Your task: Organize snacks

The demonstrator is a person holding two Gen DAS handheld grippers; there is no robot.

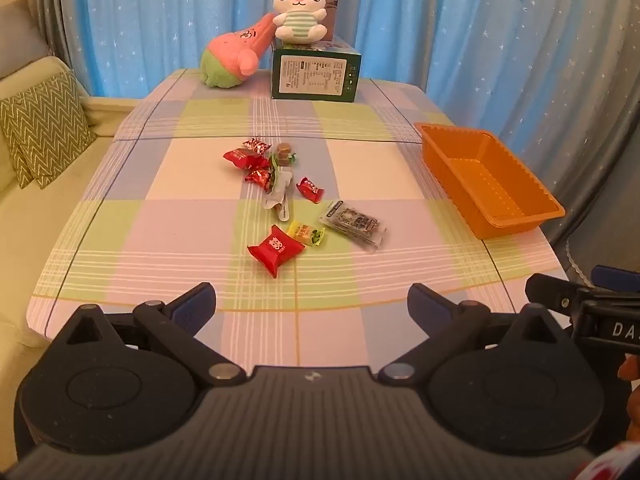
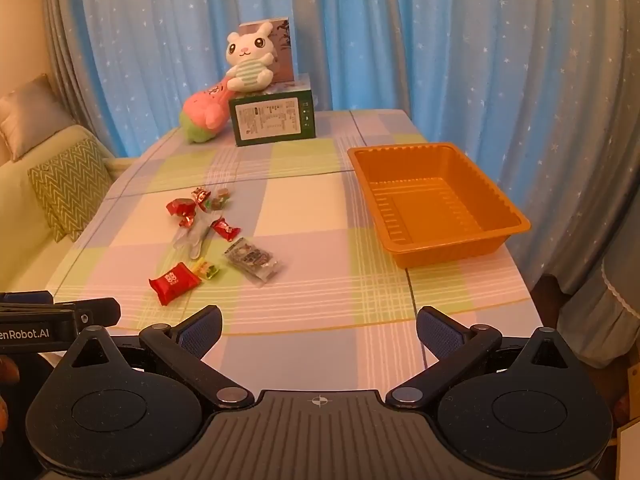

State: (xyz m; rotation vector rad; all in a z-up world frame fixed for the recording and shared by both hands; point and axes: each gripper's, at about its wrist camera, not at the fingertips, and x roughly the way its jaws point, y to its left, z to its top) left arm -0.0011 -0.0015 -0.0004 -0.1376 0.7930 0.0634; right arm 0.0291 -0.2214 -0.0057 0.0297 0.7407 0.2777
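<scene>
Nearest edge, left tool [image 1: 311, 306]: held spread wide over the near edge of the table [image 1: 160, 216], nothing gripped; blue pads seen on both fingers.
Nearest edge, right tool [image 2: 318, 330]: likewise spread wide and released, nothing between the fingers; held just beside the left tool, whose side is seen at the left edge of the right wrist view.
Near snacks: red packet [image 1: 275, 250] lies closest, touching a yellow-green candy [image 1: 306, 234]; grey printed packet [image 1: 354, 226] just beside them to the right.
Middle snacks: crumpled white wrapper [image 1: 278, 196] in the centre, one red candy [image 1: 310, 189] near it to the right.
Far snacks: cluster of small red candies [image 1: 248, 158] with a brown candy [image 1: 285, 148] behind the wrapper; all snacks lie on the checked cloth, none in the tray.
Orange tray [image 2: 438, 236]: set on the right side of the table, well apart from the snacks.
Far end: green box [image 1: 314, 76] with a white bunny plush [image 1: 299, 10] seated on top; pink-and-green plush [image 1: 234, 58] leaned beside it.
Background: blue starred curtain [image 1: 440, 20]; sofa with zigzag cushion [image 1: 42, 128] at left.
</scene>
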